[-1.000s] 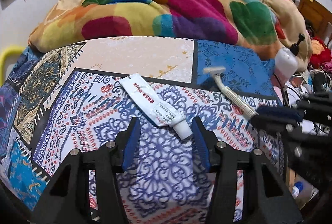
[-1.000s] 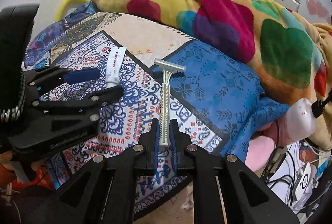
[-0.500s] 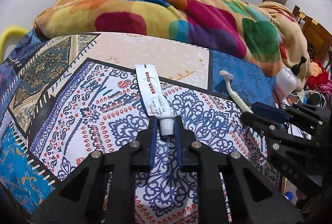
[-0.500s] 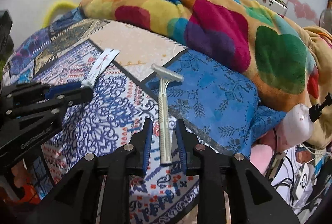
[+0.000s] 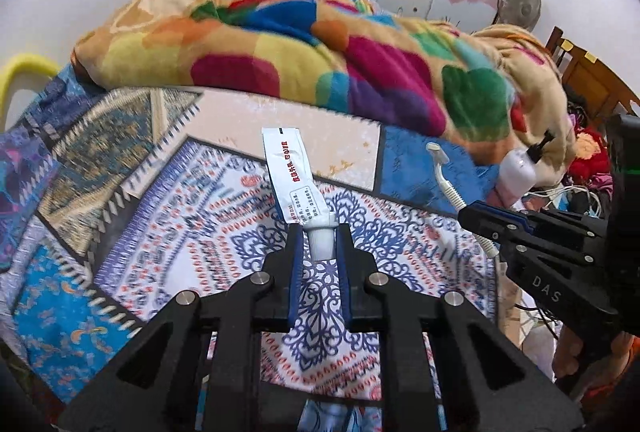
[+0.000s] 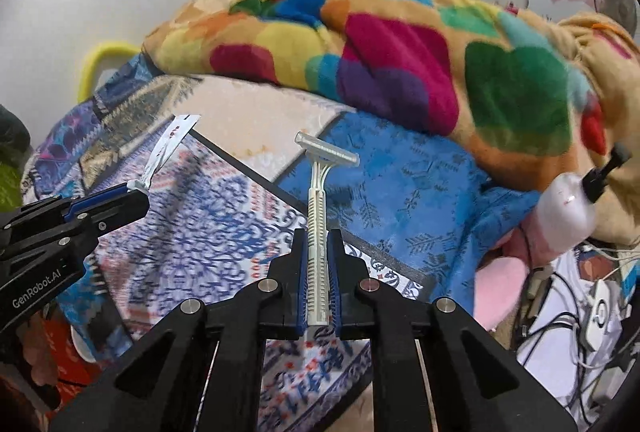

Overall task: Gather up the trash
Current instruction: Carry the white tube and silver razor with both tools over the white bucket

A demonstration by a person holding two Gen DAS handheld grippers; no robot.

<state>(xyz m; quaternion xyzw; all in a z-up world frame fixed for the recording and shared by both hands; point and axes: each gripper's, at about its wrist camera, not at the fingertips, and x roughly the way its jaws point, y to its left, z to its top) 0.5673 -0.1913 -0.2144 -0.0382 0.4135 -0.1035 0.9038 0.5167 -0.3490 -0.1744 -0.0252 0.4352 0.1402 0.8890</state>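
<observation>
Tube (image 5: 294, 181): I have its cap pinched in my left hand-held gripper (image 5: 319, 244), body pointing to 11 o'clock above the bed (image 5: 168, 232).
Razor (image 6: 319, 216): handle clamped in my right hand-held gripper (image 6: 318, 252), head at 12 o'clock.
Blanket (image 5: 320, 64): heaped beyond both.
Bottle (image 6: 568, 212): at my right's 3 o'clock.
</observation>
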